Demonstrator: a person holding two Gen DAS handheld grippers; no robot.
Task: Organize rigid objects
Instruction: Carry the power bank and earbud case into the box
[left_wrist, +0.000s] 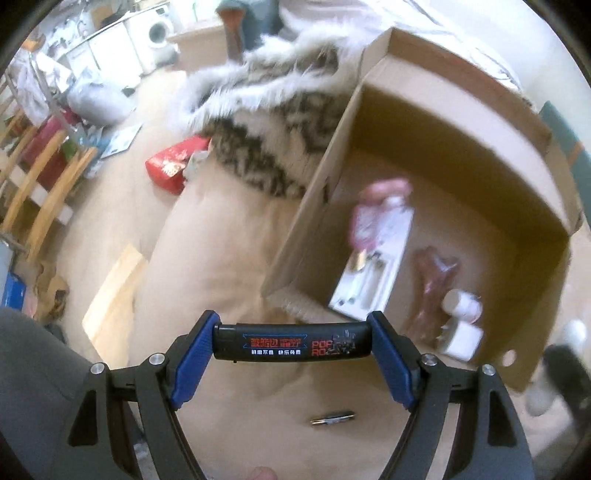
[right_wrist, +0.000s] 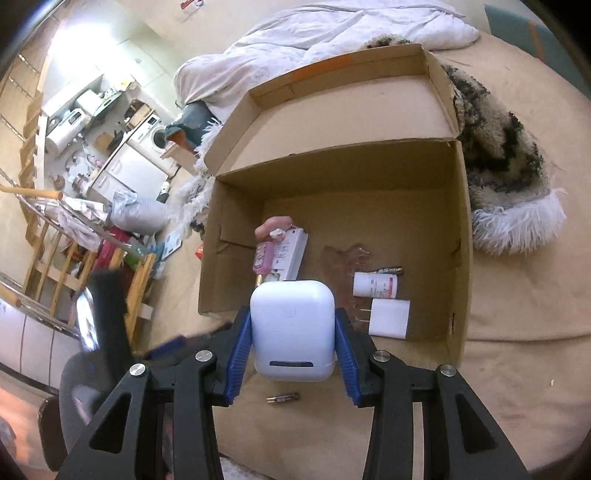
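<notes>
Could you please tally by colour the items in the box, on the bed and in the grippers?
White: 4 (carton, jar, charger, case)
Pink: 1 (bottle)
Black: 1 (lighter)
Metallic: 2 (boxed battery, loose battery)
Reddish clear: 1 (wrapper)
Total: 9

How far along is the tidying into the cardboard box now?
Done: the cardboard box already holds a pink bottle, a white tube and a white charger. In hand: the left gripper holds a black lighter; the right gripper holds a white case. Left: both, plus a small battery on the bed.
</notes>
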